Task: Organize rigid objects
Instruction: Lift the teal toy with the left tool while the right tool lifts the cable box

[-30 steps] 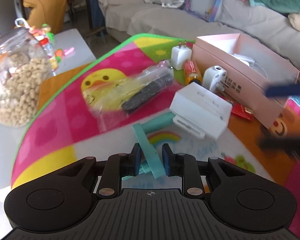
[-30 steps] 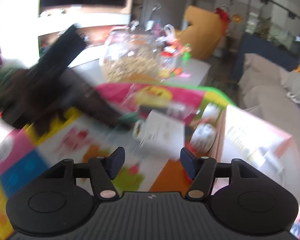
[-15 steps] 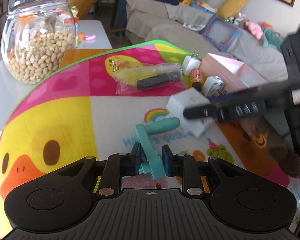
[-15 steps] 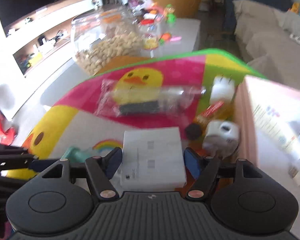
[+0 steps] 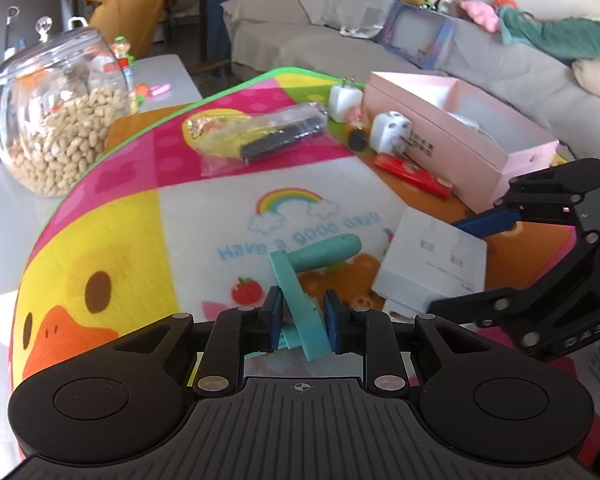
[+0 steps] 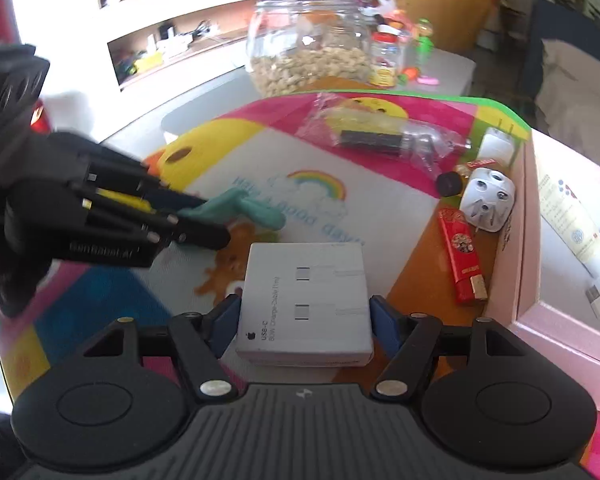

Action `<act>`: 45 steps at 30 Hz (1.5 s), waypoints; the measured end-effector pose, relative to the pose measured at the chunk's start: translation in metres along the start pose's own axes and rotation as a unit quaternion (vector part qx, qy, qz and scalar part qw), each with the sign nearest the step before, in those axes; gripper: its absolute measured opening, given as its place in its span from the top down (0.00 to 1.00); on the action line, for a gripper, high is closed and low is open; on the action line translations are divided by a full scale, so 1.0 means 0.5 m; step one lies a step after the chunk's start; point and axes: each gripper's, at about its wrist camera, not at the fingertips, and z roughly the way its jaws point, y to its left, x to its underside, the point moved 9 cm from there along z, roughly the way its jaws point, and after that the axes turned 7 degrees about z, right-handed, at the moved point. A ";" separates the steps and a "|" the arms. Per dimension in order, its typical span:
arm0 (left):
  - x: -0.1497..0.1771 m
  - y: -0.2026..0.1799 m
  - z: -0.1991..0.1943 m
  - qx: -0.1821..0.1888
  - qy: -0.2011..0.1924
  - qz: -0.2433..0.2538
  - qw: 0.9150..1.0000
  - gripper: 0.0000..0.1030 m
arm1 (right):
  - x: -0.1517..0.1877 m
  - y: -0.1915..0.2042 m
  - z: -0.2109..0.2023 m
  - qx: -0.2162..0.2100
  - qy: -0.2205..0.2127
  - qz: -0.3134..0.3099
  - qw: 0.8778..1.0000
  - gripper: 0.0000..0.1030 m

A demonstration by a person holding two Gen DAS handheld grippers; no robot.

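Note:
My left gripper (image 5: pixel 300 318) is shut on a teal crank-shaped handle (image 5: pixel 306 276) and holds it over the colourful play mat (image 5: pixel 140 216); the handle also shows in the right wrist view (image 6: pixel 240 208). My right gripper (image 6: pixel 304 320) has its fingers on both sides of a white cable box (image 6: pixel 306 296), which also shows in the left wrist view (image 5: pixel 430 268). An open pink box (image 5: pixel 456 136) stands at the right with a tube and a cable inside (image 6: pixel 572 224).
On the mat lie a plastic bag with a black part (image 5: pixel 260 136), a white travel adapter (image 6: pixel 488 200), a white plug (image 5: pixel 344 98), a red lighter (image 6: pixel 464 256) and a small battery (image 6: pixel 450 182). A glass jar of nuts (image 5: pixel 56 120) stands left. A grey sofa is behind.
My right gripper has come down over the white box and closed around it. The left gripper has pulled back towards the mat's near side with the teal handle.

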 end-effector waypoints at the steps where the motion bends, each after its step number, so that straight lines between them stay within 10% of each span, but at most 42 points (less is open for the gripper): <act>1: 0.001 -0.002 -0.001 -0.002 0.000 -0.002 1.000 0.75 | 0.003 0.000 0.006 0.003 0.001 0.001 1.000 0.32; 10: 0.014 -0.035 -0.030 -0.013 -0.015 -0.008 1.000 0.85 | -0.008 0.007 -0.033 -0.003 -0.030 0.027 0.999 0.33; 22: 0.039 -0.200 -0.042 0.006 0.006 0.078 0.997 0.86 | 0.136 -0.127 -0.283 0.117 -0.105 0.101 0.982 0.33; 36: 0.002 -0.224 0.001 0.013 0.152 0.132 0.979 0.87 | 0.223 -0.181 -0.195 0.140 -0.009 0.171 0.975 0.28; 45: 0.020 -0.245 -0.019 0.094 0.153 0.156 0.971 0.72 | 0.228 -0.176 -0.189 0.131 -0.019 0.178 0.975 0.18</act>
